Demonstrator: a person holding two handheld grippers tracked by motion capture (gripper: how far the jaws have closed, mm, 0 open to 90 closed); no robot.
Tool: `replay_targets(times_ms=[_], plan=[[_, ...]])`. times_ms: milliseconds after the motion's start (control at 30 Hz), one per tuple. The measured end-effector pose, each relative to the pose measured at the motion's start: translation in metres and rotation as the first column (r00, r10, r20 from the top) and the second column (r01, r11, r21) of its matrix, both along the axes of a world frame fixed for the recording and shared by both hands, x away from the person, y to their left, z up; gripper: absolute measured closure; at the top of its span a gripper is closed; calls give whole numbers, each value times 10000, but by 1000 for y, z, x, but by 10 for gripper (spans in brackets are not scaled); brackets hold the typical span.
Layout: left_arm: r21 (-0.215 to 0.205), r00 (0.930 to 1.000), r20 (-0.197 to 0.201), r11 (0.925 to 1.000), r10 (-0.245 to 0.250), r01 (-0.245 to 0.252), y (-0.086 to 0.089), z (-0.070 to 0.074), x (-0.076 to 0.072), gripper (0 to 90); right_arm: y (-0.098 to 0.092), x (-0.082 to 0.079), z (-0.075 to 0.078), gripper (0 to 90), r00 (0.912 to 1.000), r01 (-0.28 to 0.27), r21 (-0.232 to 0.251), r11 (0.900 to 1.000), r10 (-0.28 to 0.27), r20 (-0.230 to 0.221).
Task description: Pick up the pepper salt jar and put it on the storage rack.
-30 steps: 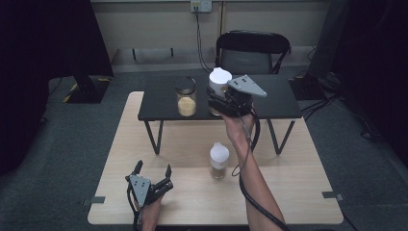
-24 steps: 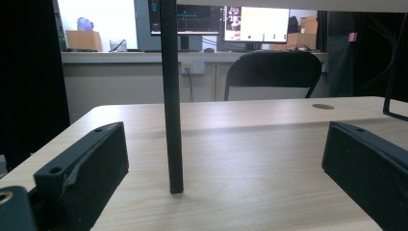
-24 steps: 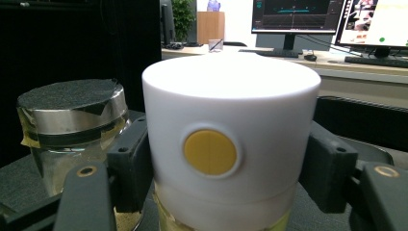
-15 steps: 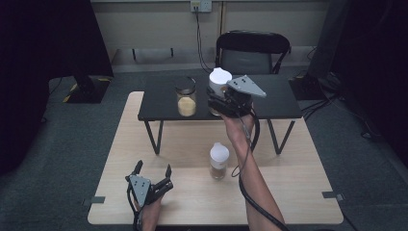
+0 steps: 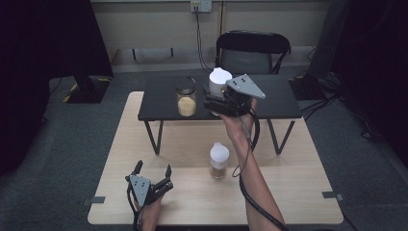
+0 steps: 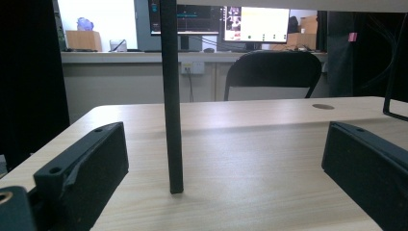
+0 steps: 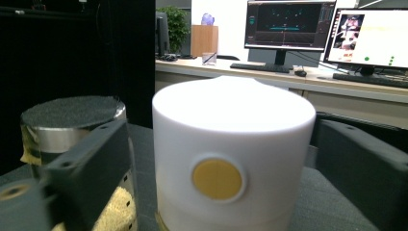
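The right tongs (image 7: 211, 159) have just been opening, astride the white-capped jar (image 7: 231, 159): rigid, smooth, likely slippery, best gripped mid-cap. The left tongs (image 6: 226, 163) stand apart.

Open room: we see bare desk (image 5: 298, 192) right of the front jar (image 5: 219, 161).
Obstacles: shelf legs (image 6: 172, 96); lidded jar (image 5: 186, 98) near white-capped jar (image 7: 231, 154).
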State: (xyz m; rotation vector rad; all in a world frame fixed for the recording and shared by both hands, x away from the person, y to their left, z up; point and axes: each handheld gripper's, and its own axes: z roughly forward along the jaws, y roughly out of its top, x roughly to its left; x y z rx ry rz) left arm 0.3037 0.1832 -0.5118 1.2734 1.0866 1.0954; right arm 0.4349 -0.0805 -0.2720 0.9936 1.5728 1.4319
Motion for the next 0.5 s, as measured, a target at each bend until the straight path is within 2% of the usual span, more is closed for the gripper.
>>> replay_targets(times_ms=[200,500], plan=[[1,10000,2,10000,-20,20,0,0,0,17,-1,-2,1,0,9996,171,120,9998,-174,223],[2,10000,1,10000,-21,21,0,0,0,17,-3,-9,-3,0,9994,95,233,9997,-103,342]])
